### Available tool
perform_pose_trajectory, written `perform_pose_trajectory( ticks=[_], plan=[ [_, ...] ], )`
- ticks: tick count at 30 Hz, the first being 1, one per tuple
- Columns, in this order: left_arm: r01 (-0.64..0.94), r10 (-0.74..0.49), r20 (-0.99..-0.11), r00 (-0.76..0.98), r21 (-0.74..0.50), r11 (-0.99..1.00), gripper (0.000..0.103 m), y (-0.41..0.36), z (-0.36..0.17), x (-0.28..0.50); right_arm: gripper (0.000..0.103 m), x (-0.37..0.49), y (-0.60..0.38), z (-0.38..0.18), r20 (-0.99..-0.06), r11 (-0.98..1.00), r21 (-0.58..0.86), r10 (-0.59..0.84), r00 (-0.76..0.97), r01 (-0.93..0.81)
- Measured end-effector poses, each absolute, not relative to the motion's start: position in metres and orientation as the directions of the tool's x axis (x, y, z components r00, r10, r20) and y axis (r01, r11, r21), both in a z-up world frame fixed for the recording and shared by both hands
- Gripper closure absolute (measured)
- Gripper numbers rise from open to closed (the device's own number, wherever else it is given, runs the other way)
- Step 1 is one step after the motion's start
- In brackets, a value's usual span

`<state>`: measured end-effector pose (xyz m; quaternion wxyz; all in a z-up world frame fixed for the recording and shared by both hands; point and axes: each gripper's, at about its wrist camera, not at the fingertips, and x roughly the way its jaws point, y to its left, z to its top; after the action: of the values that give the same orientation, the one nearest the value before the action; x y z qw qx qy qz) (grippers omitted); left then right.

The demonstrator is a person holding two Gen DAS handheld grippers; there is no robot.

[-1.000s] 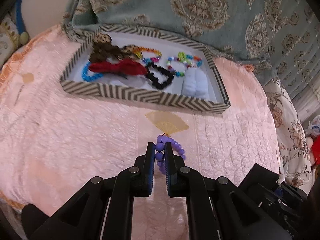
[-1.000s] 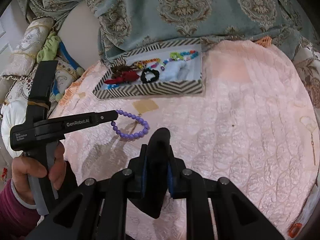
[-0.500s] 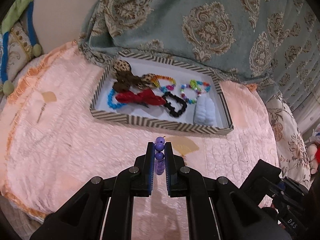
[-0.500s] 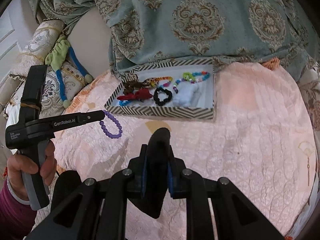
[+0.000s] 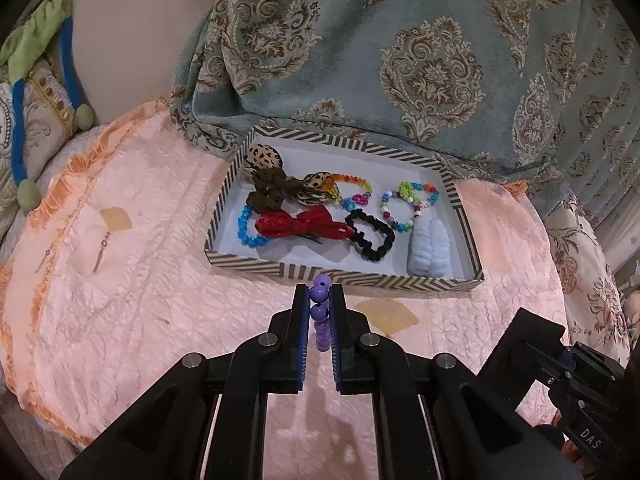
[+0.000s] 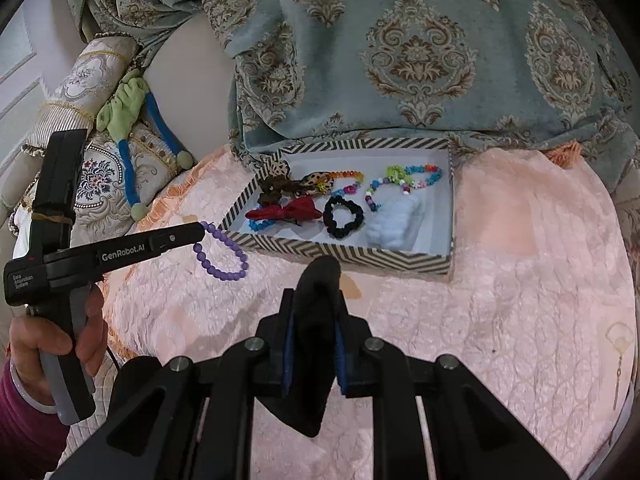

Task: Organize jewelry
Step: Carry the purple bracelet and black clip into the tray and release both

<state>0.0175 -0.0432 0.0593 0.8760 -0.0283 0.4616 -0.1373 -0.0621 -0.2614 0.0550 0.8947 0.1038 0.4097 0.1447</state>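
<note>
My left gripper (image 5: pixel 319 300) is shut on a purple bead bracelet (image 5: pixel 320 312), held above the pink quilt just in front of the striped box (image 5: pixel 248 262). In the right wrist view the bracelet (image 6: pixel 222 256) hangs from the left gripper (image 6: pixel 200 231) beside the box's (image 6: pixel 360 258) left front corner. My right gripper (image 6: pixel 314 312) is shut on a black fabric piece (image 6: pixel 316 344). The box holds a red bow (image 5: pixel 304 222), a black scrunchie (image 5: pixel 370 236), bead bracelets (image 5: pixel 408 204), brown and leopard hair ties (image 5: pixel 276 188) and a pale blue scrunchie (image 5: pixel 428 246).
A teal patterned blanket (image 5: pixel 400 60) lies behind the box. Earrings on cards lie on the quilt at the left (image 5: pixel 106 236) and the far right (image 6: pixel 619 348). A tan card (image 5: pixel 386 317) lies in front of the box. Pillows (image 6: pixel 100 160) are at the left.
Both grippers have drawn back and risen, so the box looks farther and more centred. The left gripper carried the purple bracelet left toward the box's front left corner.
</note>
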Motion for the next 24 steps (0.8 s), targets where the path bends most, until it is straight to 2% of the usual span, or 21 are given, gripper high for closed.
perform_pose_trajectory(
  ticks=[15,24],
  plan=[
    [0.202,-0.228,-0.803,0.55,-0.138,0.97,0.103,-0.046,0.071,0.08,0.087,0.009,-0.271,0.063,-0.689,0.937,0.307,0.341,0.639,-0.169],
    [0.204,-0.23,-0.805,0.547,-0.138,0.969,0.103,-0.078,0.065,0.154,0.087,0.105,-0.293,0.051,-0.659,0.907,0.409,0.369,0.656,-0.099]
  ],
)
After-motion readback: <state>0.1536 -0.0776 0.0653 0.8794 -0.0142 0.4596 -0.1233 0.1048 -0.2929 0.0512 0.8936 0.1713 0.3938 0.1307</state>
